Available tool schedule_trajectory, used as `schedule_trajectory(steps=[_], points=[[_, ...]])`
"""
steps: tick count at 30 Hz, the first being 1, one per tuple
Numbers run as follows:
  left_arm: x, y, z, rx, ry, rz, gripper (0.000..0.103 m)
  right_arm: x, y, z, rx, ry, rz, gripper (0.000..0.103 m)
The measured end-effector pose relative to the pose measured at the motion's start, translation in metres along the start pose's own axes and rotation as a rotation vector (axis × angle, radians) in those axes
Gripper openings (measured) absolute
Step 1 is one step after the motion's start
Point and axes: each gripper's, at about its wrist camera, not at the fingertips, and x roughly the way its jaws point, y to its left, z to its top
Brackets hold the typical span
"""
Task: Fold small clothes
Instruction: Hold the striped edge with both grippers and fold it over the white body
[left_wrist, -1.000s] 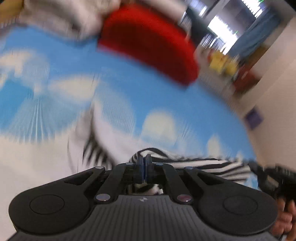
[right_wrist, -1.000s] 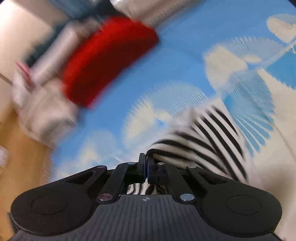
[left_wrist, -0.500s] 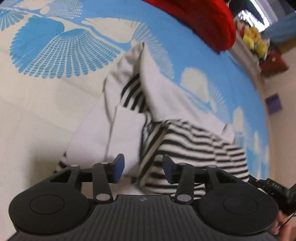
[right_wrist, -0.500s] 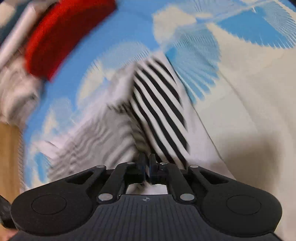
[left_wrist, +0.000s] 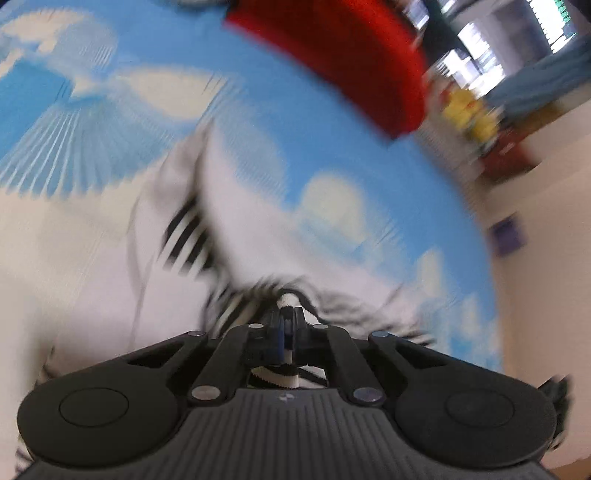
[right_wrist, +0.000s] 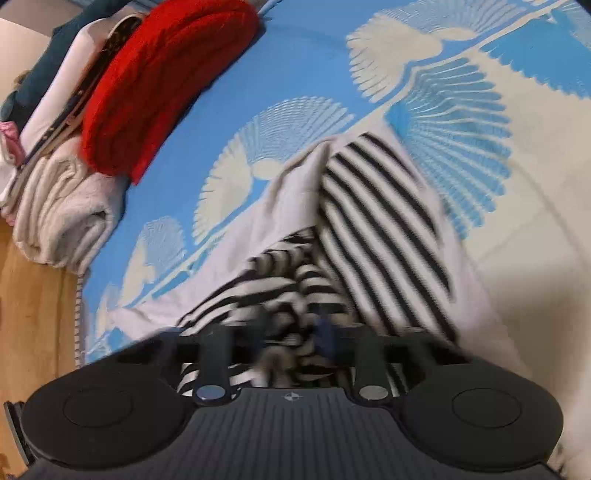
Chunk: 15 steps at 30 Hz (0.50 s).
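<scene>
- Only the right view shows a rolled terry towel (right_wrist: 62, 206) at upper left, beside a chunky red knit (right_wrist: 166, 81).
- The striped shirt (right_wrist: 380, 206) lies crumpled mid-frame on a blue fan-print bedspread (right_wrist: 295, 74).
- The left gripper (left_wrist: 286, 326) has just closed and is clenched on a striped fold.
- The right gripper (right_wrist: 295, 332) is blurred. It has just closed, with stripes bunched between its jaws.

Each camera sits just behind its own tool, angled down and very near the black-and-white striped garment (left_wrist: 188, 236) (right_wrist: 384, 218). Both views share the blue-and-white patterned cloth (left_wrist: 280, 122) (right_wrist: 303, 62) and the far red knitted bundle (left_wrist: 332, 62) (right_wrist: 162, 85).
</scene>
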Motion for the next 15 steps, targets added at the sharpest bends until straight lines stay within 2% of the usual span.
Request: schedule_trajectory(steps=[2, 4, 6, 7, 8, 9, 11, 12, 13, 14, 15], points=[[-0.017, 0.001, 0.01, -0.016, -0.069, -0.046, 0.003, -0.016, 0.008, 0.002, 0.012, -0.07, 0.068, 0.002], [-0.024, 0.011, 0.016, -0.053, -0.086, -0.036, 0.003, -0.041, 0.018, 0.004, 0.003, -0.167, 0.165, 0.001], [-0.014, 0.022, 0.016, -0.059, -0.016, 0.056, 0.003, -0.065, 0.025, 0.004, -0.042, -0.246, 0.222, 0.001], [-0.003, 0.028, 0.013, -0.053, 0.047, 0.129, 0.005, -0.068, 0.025, 0.003, -0.059, -0.256, 0.209, 0.001], [0.006, 0.033, 0.01, -0.058, 0.094, 0.185, 0.005, -0.065, 0.024, 0.003, -0.069, -0.231, 0.144, 0.001], [0.015, 0.04, 0.006, -0.077, 0.136, 0.241, 0.006, -0.055, 0.019, 0.002, -0.068, -0.17, 0.04, 0.001], [0.021, 0.046, 0.003, -0.107, 0.158, 0.272, 0.006, -0.022, 0.0, -0.003, -0.047, -0.008, -0.193, 0.001], [0.018, 0.045, 0.005, -0.103, 0.148, 0.264, 0.006, -0.01, -0.01, -0.007, -0.032, 0.046, -0.274, 0.001], [0.015, 0.04, 0.008, -0.089, 0.133, 0.247, 0.011, -0.003, -0.015, -0.01, -0.025, 0.055, -0.327, 0.001], [0.009, 0.034, 0.009, -0.07, 0.11, 0.225, 0.023, -0.003, -0.015, -0.011, -0.037, 0.035, -0.352, 0.004], [0.005, 0.027, 0.011, -0.047, 0.078, 0.196, 0.028, -0.006, -0.01, -0.01, -0.061, 0.003, -0.347, 0.005]])
